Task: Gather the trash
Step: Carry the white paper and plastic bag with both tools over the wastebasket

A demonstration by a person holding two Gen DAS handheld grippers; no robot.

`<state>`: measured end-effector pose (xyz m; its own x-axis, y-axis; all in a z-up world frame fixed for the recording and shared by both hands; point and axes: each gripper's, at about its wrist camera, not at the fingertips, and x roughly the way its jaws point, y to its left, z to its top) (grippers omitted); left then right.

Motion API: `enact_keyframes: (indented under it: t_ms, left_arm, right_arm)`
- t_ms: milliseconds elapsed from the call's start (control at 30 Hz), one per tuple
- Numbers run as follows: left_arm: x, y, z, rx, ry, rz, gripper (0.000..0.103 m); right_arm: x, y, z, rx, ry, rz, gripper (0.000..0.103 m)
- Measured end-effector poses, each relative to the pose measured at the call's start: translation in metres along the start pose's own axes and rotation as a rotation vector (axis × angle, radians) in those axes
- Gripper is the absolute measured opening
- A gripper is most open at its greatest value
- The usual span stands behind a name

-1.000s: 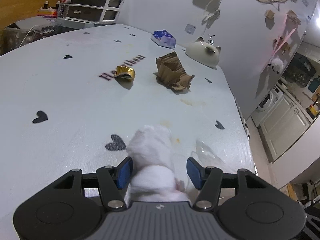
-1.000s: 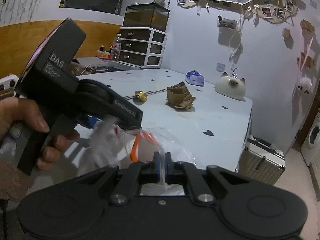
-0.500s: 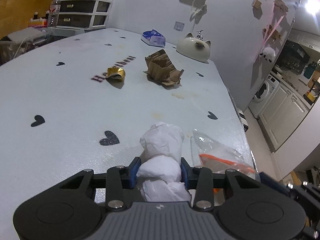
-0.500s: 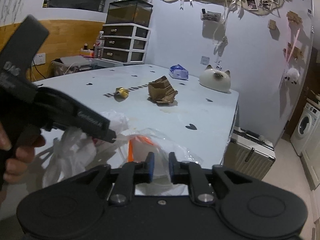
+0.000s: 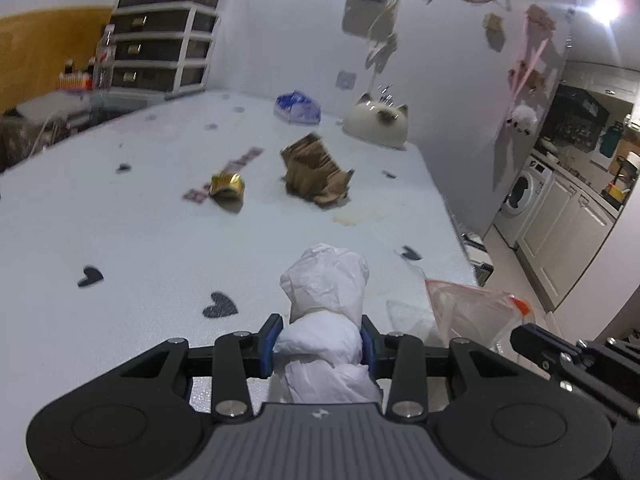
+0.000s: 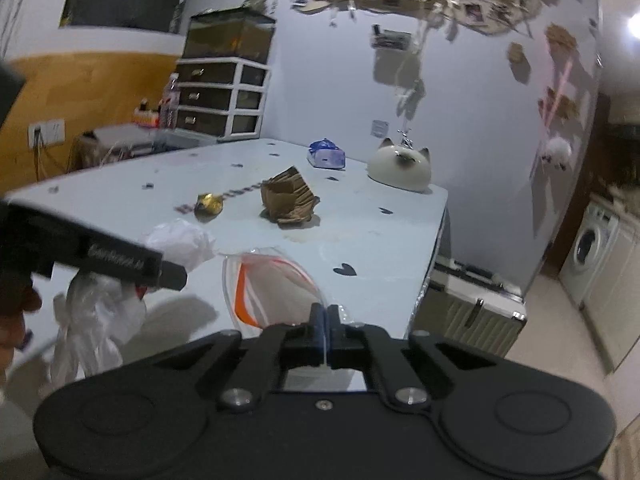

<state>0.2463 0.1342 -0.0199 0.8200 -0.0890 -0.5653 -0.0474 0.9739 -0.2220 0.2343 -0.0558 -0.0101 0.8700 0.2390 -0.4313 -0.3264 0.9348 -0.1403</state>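
Since the frame a second ago, when the left gripper (image 5: 319, 338) stood spread around the white crumpled tissue wad (image 5: 326, 320) on the table (image 5: 120, 232), its blue-padded fingers have closed on the wad and carried it up off the tabletop; the right gripper (image 6: 322, 330), which half a second ago had a small gap between its fingers, is again pressed together on the clear plastic bag (image 6: 276, 284). Now the left gripper's fingers squeeze the wad at its waist, so that it bulges above and below the pads. From the right wrist view the wad sits just left of the bag's mouth, whose orange-striped rim gapes open toward the camera, while the right gripper's fingers pinch the near edge of the bag with only the film between them. Part of a hand (image 6: 16, 312) shows at the left edge of that view, behind the left gripper's dark body. Farther back on the table lie a crushed gold wrapper (image 5: 227, 186) and a crumpled brown paper bag (image 5: 316, 176), near each other but apart. Behind them, close to the wall, rest a blue tissue pack (image 5: 298, 107) and a white cat-shaped dish (image 5: 378, 126). Black heart marks (image 5: 220, 304) dot the pale surface. A washing machine (image 5: 520, 196) stands in the room beyond the table's right edge.
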Motion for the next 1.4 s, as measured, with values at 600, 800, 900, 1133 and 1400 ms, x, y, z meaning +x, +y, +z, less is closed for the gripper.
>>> enact_keyframes:
  t_ms: [600, 800, 900, 1133, 1400]
  left_arm:
    - [-0.089, -0.054, -0.021, 0.16, -0.158, 0.039, 0.04]
    - [-0.105, -0.082, -0.032, 0.186, -0.176, 0.022, 0.04]
    - [-0.109, -0.097, -0.039, 0.193, -0.177, -0.003, 0.04]
    - [-0.111, -0.139, -0.055, 0.219, -0.169, -0.054, 0.04]
    - [-0.103, -0.19, -0.074, 0.26, -0.142, -0.105, 0.04]
  right_arm:
    - [-0.081, -0.059, -0.004, 0.22, -0.072, 0.006, 0.001]
    - [-0.111, -0.078, -0.017, 0.246, -0.09, -0.021, 0.001]
    - [-0.126, -0.089, -0.025, 0.258, -0.096, -0.039, 0.001]
    - [-0.158, -0.119, -0.047, 0.283, -0.095, -0.099, 0.001]
    - [-0.186, -0.163, -0.079, 0.337, -0.073, -0.179, 0.001]
